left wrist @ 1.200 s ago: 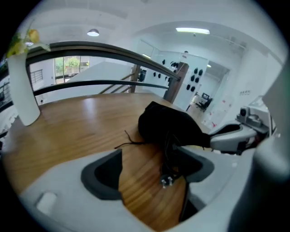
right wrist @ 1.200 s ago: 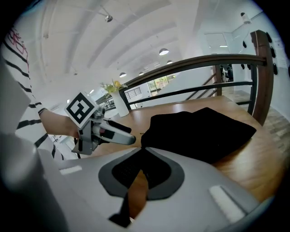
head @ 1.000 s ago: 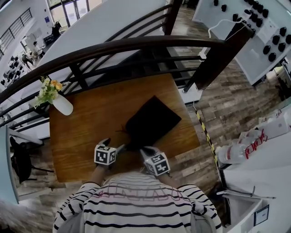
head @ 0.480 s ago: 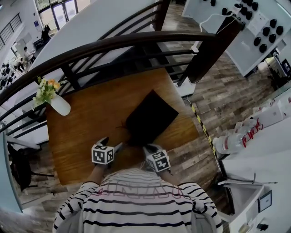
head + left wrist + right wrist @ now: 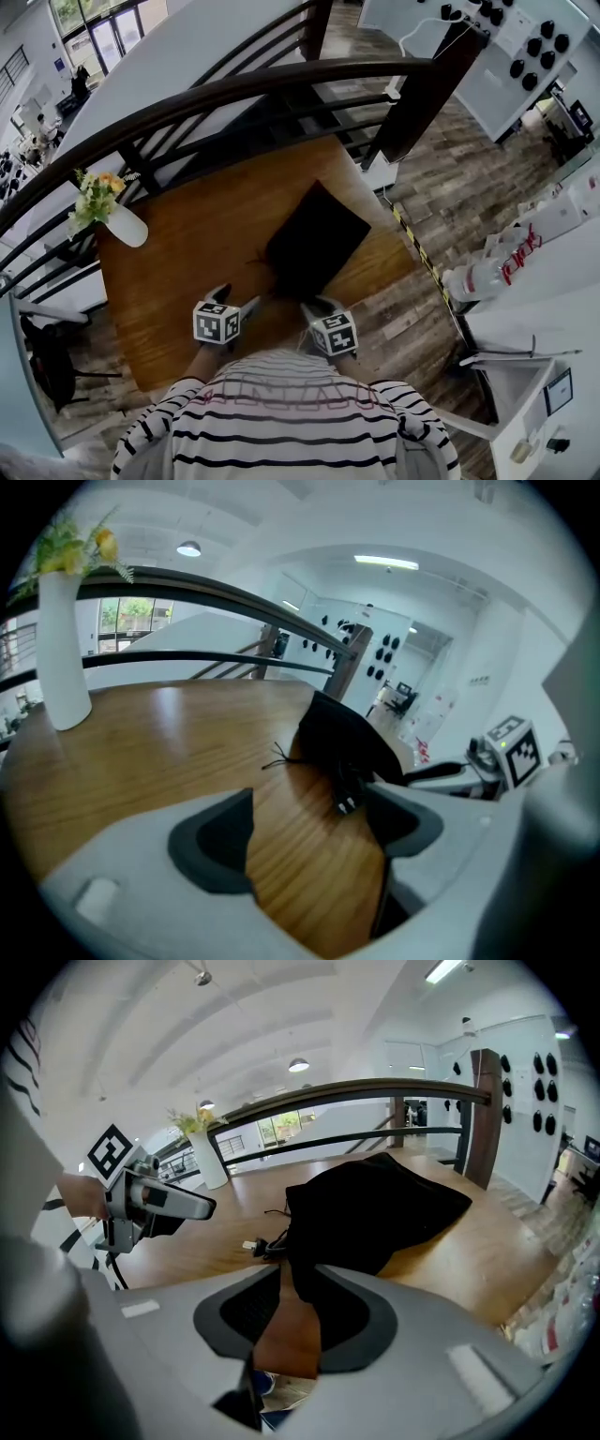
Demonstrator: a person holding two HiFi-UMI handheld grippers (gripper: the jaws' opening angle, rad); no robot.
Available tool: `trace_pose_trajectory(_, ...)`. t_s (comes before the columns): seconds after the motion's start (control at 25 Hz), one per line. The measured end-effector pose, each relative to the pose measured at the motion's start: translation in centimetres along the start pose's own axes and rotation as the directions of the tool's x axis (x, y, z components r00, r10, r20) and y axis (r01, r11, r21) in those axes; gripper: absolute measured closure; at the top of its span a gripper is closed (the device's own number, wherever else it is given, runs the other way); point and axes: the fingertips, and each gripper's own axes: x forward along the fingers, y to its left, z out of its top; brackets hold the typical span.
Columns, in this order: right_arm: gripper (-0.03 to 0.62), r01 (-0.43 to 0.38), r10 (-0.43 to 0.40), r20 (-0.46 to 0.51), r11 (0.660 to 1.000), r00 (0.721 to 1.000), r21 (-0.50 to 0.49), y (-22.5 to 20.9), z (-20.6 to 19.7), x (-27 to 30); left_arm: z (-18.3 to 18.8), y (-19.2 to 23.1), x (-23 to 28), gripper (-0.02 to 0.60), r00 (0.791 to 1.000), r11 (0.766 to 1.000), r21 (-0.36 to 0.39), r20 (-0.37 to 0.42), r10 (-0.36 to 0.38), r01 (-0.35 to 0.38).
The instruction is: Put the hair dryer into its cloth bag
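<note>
— Now that the right gripper (image 5: 298, 1290) has just been opening its jaws, is it holding anything?
— No, it is released. The near edge of the black cloth bag (image 5: 375, 1206) lies between the pads, but they do not press on it
— And the left gripper (image 5: 309, 834)?
— Released too, with only bare table (image 5: 169, 742) between its jaws, just beside the bag's near left corner
— Where is the hair dryer?
— I cannot see its body. The bag lies on the table near the front edge, and a plug (image 5: 250, 1246) with a bit of cord pokes out at that near left corner, next to a loose drawstring (image 5: 278, 757). My guess is that the dryer is inside and only the cord end is left out
— So what does the step call for?
— Tucking the plug in, I think. The left gripper is nearer to it, so it should pinch the cord just behind the plug, while the right one takes the upper layer of cloth alone and lifts it to make a gap. Pinching both layers would shut the mouth
— Anything to watch?
— The cloth looks limp and may slide on the smooth wood, so feed the plug in slowly. The vase (image 5: 127, 225) of flowers stands well apart at the far left corner, out of the way
</note>
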Motion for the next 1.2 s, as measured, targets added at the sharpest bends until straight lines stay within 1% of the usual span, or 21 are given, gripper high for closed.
trace_pose_trajectory(0.08, 0.479, 0.019, -0.019, 0.016, 0.999, 1.000, 0.027, 0.1, 0.1, -0.4, 0.3, 0.1, -0.5, 0.204, 1.000, 1.000, 0.014, 0.007, -0.008, 0.008)
trace_pose_trajectory(0.16, 0.485, 0.028, -0.029, 0.027, 0.998, 0.999, 0.050, 0.4, 0.1, -0.9, 0.9, 0.2, -1.2, 0.204, 0.999, 0.999, 0.027, 0.027, -0.019, 0.018)
trace_pose_trajectory(0.32, 0.496, 0.049, -0.056, 0.072, 0.995, 0.996, 0.089, 0.6, 0.5, -2.1, 2.8, 0.1, -2.5, 0.209, 0.994, 0.998, 0.059, 0.099, -0.040, 0.034)
trace_pose_trajectory(0.48, 0.509, 0.074, -0.090, 0.156, 0.992, 0.984, 0.107, 1.0, 2.3, -3.5, 4.4, -0.2, -4.4, 0.226, 0.984, 0.994, 0.096, 0.166, -0.064, 0.049)
trace_pose_trajectory(0.64, 0.550, 0.092, -0.118, 0.252, 0.990, 0.960, 0.110, 2.0, 4.6, -5.1, 5.1, -0.4, -6.6, 0.288, 0.972, 0.990, 0.136, 0.224, -0.076, 0.046)
trace_pose_trajectory(0.72, 0.576, 0.107, -0.135, 0.296, 0.988, 0.946, 0.108, 2.2, 5.9, -5.8, 5.3, -0.2, -7.0, 0.316, 0.969, 0.989, 0.147, 0.236, -0.070, 0.036)
trace_pose_trajectory(0.8, 0.594, 0.117, -0.146, 0.335, 0.987, 0.931, 0.106, 2.6, 6.9, -6.4, 5.2, 0.1, -7.5, 0.357, 0.969, 0.988, 0.148, 0.239, -0.069, 0.034)
trace_pose_trajectory(0.88, 0.594, 0.114, -0.146, 0.370, 0.988, 0.918, 0.106, 3.4, 7.6, -6.8, 4.8, 0.5, -8.1, 0.402, 0.968, 0.988, 0.149, 0.239, -0.072, 0.037)
trace_pose_trajectory(1.0, 0.594, 0.099, -0.134, 0.411, 0.990, 0.902, 0.104, 4.7, 8.3, -7.2, 4.3, 0.8, -8.8, 0.418, 0.969, 0.986, 0.157, 0.233, -0.084, 0.048)
trace_pose_trajectory(1.2, 0.594, 0.064, -0.105, 0.438, 0.992, 0.893, 0.107, 6.6, 8.5, -7.0, 4.2, 1.2, -9.6, 0.491, 0.965, 0.984, 0.168, 0.244, -0.091, 0.050)
